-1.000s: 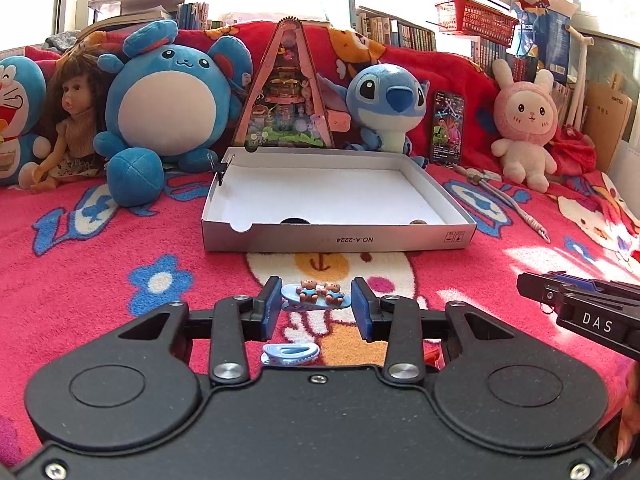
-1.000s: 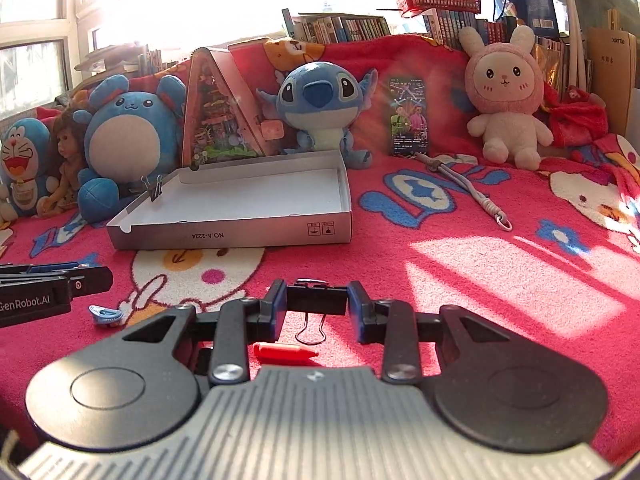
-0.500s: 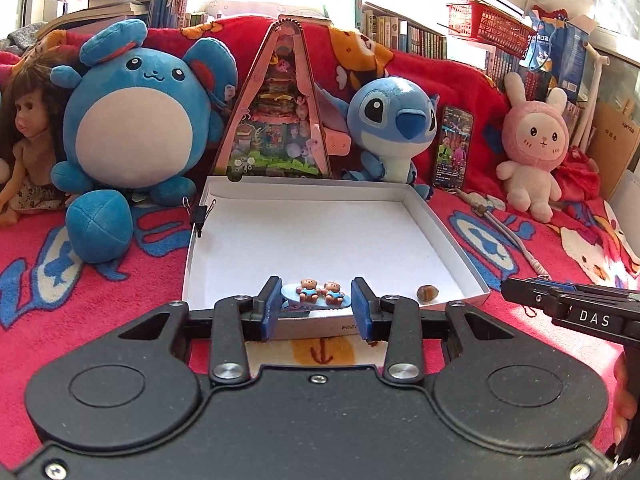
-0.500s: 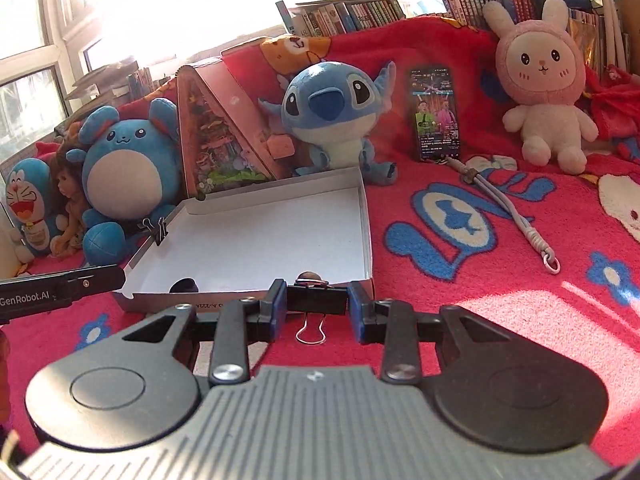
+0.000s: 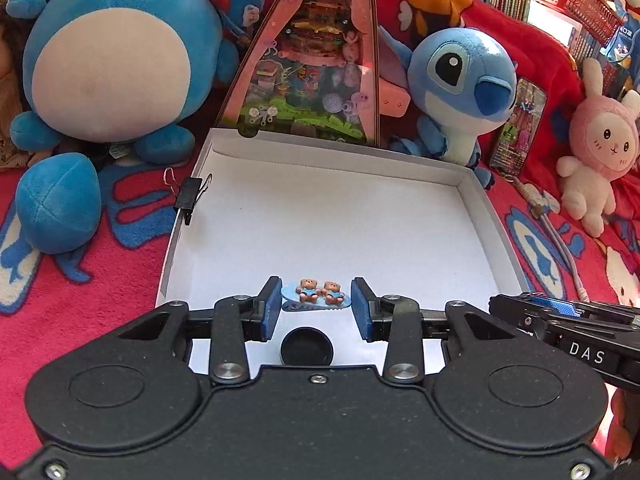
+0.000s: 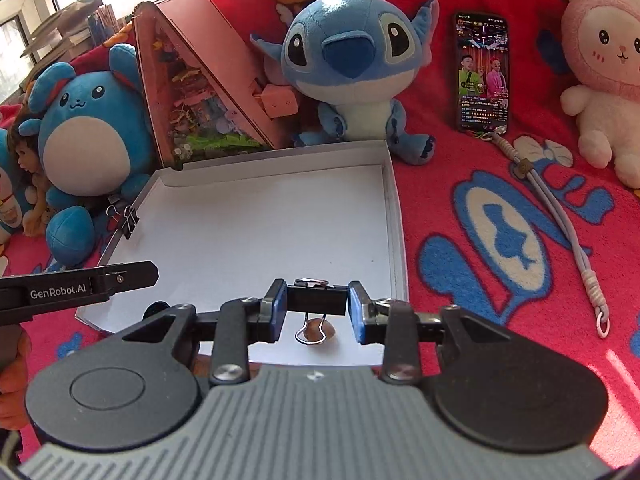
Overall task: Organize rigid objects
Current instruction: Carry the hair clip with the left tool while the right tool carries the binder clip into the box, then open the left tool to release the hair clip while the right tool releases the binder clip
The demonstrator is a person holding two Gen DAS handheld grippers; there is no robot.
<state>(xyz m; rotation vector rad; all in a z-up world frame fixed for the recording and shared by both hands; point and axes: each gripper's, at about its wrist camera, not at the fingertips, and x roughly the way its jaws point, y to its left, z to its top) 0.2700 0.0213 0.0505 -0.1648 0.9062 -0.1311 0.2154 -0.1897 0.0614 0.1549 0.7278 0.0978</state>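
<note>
- A red blanket (image 6: 500, 184) with blue cartoon prints covers the surface, with soft toys lined along its far edge: a round blue plush (image 5: 112, 52), a blue big-eared plush (image 6: 352, 68) and a pink rabbit plush (image 6: 604, 64).
- A pink triangular toy house (image 5: 316, 64) stands between the 2 blue plushes, just behind the box.
- A shallow white cardboard box (image 5: 492, 216) lies open on the blanket in front of the toys.
- A phone (image 6: 482, 72) with a lit screen leans against the red backdrop, its grey cord (image 6: 560, 216) trailing across the blanket.
- The left gripper (image 5: 316, 308) hangs over the near edge of the box, its jaws clamped on a blue hair clip (image 5: 316, 298) topped with 2 small bears.
- The right gripper (image 6: 316, 312) hangs over the box's near right corner, jaws clamped on a black binder clip (image 6: 316, 300) with 1 wire handle hanging down.
- A 2nd black binder clip (image 5: 190, 196) is clamped on the box's left wall.
- A black round cap (image 5: 306, 346) sits on the box floor below the left gripper.
- A small brown nut (image 6: 320, 329) lies on the box floor below the right gripper.
</note>
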